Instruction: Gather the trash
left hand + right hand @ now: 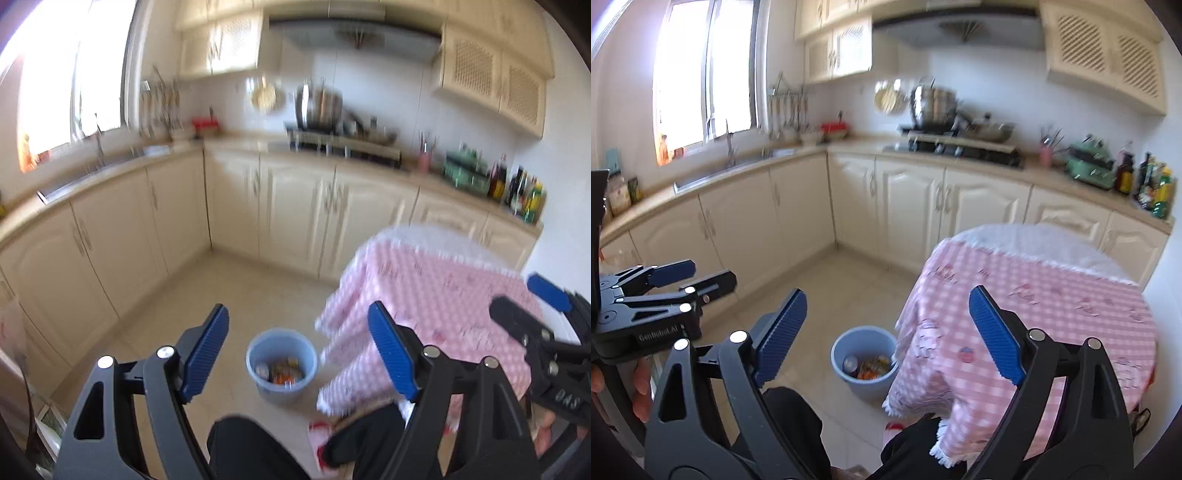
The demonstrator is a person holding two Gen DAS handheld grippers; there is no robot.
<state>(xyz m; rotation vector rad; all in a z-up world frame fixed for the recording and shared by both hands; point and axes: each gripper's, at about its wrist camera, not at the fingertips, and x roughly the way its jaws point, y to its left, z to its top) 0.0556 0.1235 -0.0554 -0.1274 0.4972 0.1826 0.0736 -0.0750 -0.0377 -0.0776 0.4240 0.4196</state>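
The jaws of the left gripper [297, 350] are spread wide, with nothing held between the blue pads [207, 352]. The jaws of the right gripper [888, 338] are likewise spread wide and hold nothing. Both grippers are raised above the floor [849, 288] and are pointed toward the kitchen corner. In the right wrist view the left gripper is seen at the left edge, gripped by a hand [639, 387]; in the left wrist view the right gripper is seen at the right edge.

Between the spread jaws, in both views, a blue bucket [281, 363] is seen standing on the tiled floor. Trash [868, 365] is already lying inside it: a can and some orange and yellow wrappers can be made out. The bucket is placed just beside a round table [1034, 295], close against the hanging edge of its pink checked cloth. A white fringed cloth [1034, 243] is laid over the far part of the table top.

Dark trouser legs [251, 443] and a red and white slipper [317, 435] are seen at the bottom of the left wrist view.

Beyond, cream cabinets [905, 206] are run along two walls. A sink [738, 166] is set under the window [705, 74], and a steel pot [932, 105] is standing on the stove [960, 147]. Bottles [1152, 188] are grouped at the right end of the worktop.
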